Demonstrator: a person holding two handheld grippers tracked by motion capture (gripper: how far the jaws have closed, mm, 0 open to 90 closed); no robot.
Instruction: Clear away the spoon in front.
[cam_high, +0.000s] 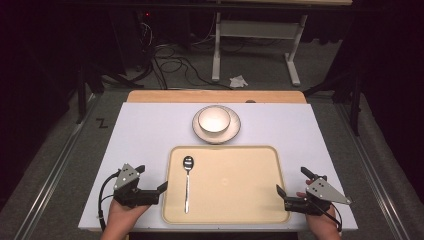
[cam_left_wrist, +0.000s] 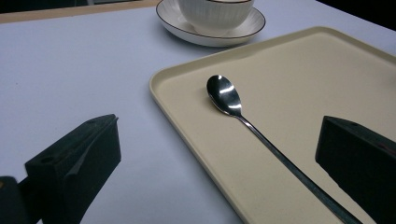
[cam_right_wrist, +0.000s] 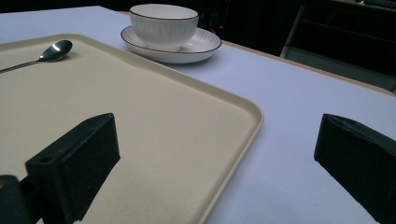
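The spoon (cam_high: 187, 182) is seen lying on the tray (cam_high: 250, 210), just beside the wide-open, empty left gripper (cam_high: 152, 180).

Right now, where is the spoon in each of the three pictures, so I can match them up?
High view: the spoon lies on the left part of the tray, bowl end pointing away from the person.
Left gripper view: spoon runs from the middle toward lower right.
Right gripper view: spoon at upper left edge.
Shared landmark: the white bowl on its saucer, beyond the tray.
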